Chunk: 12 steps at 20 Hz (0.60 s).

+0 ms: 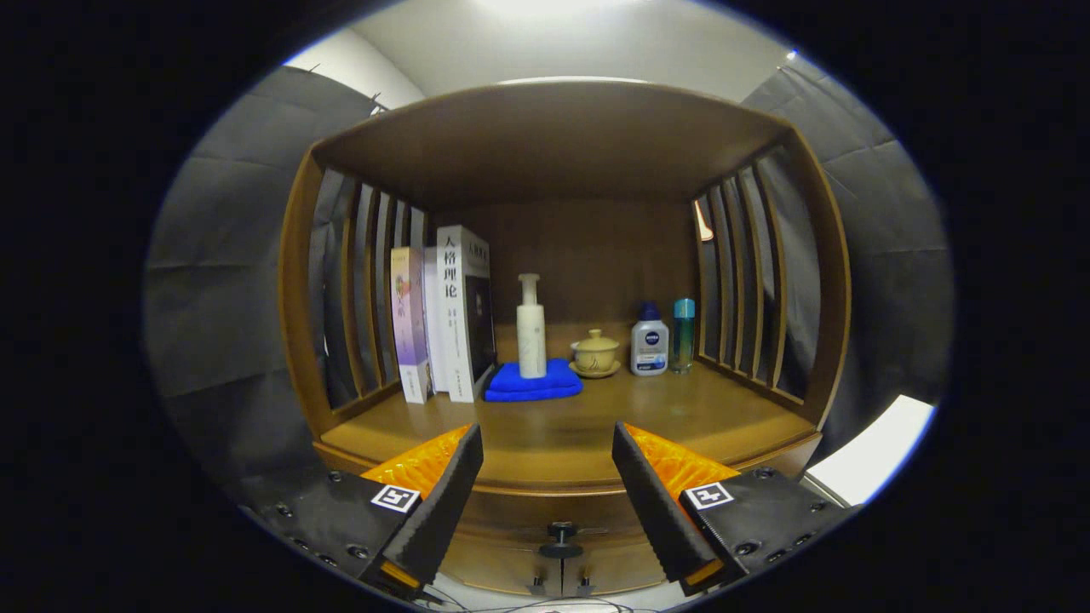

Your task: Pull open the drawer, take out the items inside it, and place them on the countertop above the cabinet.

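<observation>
Hand-held gripper [547, 477] released, fingers wide apart, nothing between them, level with the front edge of the tabletop [562, 426]. Hovers, no contact.

Drawer knob [561, 535]: small dark round knob on the drawer front [511, 545], below the tabletop edge, at 6 o'clock from the gap between the fingers, near but not touching. Drawer looks closed; contents hidden, cannot tell what's inside.

Handling guess: knob is stiff, small, probably smooth, so it's easy to slip off. Pinch it square, both fingers on its sides, pull straight out. Wooden drawer likely light to moderate, may stick on its slides. Gripper needs to drop and close in first; the gap is far wider than the knob.

Beyond the fingers, on the tabletop inside the cabinet [298, 281]:
- 11 o'clock: standing books [447, 315], upright against the slatted side.
- 12 o'clock: white pump bottle [530, 328] upright on a folded blue cloth [535, 380].
- 1 o'clock: small lidded cup [594, 352] on a saucer, then a blue-capped white bottle [649, 340], then a teal bottle [682, 334], all upright, close together near the back.

Front strip of the tabletop is bare, likely a good drop zone for the drawer items.
</observation>
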Available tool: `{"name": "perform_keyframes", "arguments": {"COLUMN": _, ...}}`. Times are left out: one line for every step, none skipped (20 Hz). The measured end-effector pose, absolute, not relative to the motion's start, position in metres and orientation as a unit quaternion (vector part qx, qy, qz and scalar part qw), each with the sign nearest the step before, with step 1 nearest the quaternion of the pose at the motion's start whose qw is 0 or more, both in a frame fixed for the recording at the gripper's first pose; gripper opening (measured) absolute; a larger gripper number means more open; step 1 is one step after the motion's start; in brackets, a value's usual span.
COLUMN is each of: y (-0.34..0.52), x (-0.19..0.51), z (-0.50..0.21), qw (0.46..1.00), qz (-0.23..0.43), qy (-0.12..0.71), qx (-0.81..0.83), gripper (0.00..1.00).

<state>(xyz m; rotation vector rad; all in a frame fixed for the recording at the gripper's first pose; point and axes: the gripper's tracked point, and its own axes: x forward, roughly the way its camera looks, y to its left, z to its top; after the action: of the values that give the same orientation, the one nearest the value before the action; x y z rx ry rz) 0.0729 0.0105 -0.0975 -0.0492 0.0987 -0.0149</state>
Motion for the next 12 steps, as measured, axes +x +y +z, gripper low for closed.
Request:
{"name": "perform_keyframes", "arguments": {"y": 0.013, "x": 0.073, "z": -0.104, "qw": 0.998, "qz": -0.006, "qy": 0.052, "qx": -0.032, "gripper": 0.97}}
{"name": "perform_keyframes", "arguments": {"y": 0.014, "x": 0.077, "z": -0.111, "qw": 0.998, "qz": -0.005, "qy": 0.053, "qx": -0.036, "gripper": 0.97}}
{"name": "perform_keyframes", "arguments": {"y": 0.015, "x": 0.083, "z": -0.121, "qw": 0.998, "qz": -0.004, "qy": 0.054, "qx": -0.038, "gripper": 0.97}}
{"name": "perform_keyframes", "arguments": {"y": 0.015, "x": 0.086, "z": -0.127, "qw": 0.998, "qz": -0.006, "qy": 0.053, "qx": -0.036, "gripper": 0.97}}
{"name": "perform_keyframes", "arguments": {"y": 0.013, "x": 0.088, "z": -0.136, "qw": 0.998, "qz": -0.009, "qy": 0.054, "qx": -0.033, "gripper": 0.98}}
{"name": "perform_keyframes", "arguments": {"y": 0.009, "x": 0.089, "z": -0.143, "qw": 0.998, "qz": -0.014, "qy": 0.057, "qx": -0.029, "gripper": 0.98}}
{"name": "perform_keyframes", "arguments": {"y": 0.005, "x": 0.090, "z": -0.150, "qw": 0.998, "qz": -0.020, "qy": 0.061, "qx": -0.024, "gripper": 0.98}}
{"name": "perform_keyframes", "arguments": {"y": 0.004, "x": 0.089, "z": -0.152, "qw": 0.998, "qz": -0.020, "qy": 0.059, "qx": -0.017, "gripper": 0.98}}
{"name": "perform_keyframes", "arguments": {"y": 0.004, "x": 0.092, "z": -0.148, "qw": 0.999, "qz": -0.022, "qy": 0.045, "qx": -0.014, "gripper": 0.97}}
{"name": "perform_keyframes", "arguments": {"y": 0.001, "x": 0.090, "z": -0.150, "qw": 0.999, "qz": -0.027, "qy": 0.044, "qx": -0.014, "gripper": 0.97}}
{"name": "perform_keyframes", "arguments": {"y": 0.001, "x": 0.086, "z": -0.151, "qw": 0.999, "qz": -0.029, "qy": 0.040, "qx": -0.012, "gripper": 0.96}}
{"name": "perform_keyframes", "arguments": {"y": 0.001, "x": 0.083, "z": -0.150, "qw": 0.999, "qz": -0.032, "qy": 0.034, "qx": -0.012, "gripper": 0.96}}
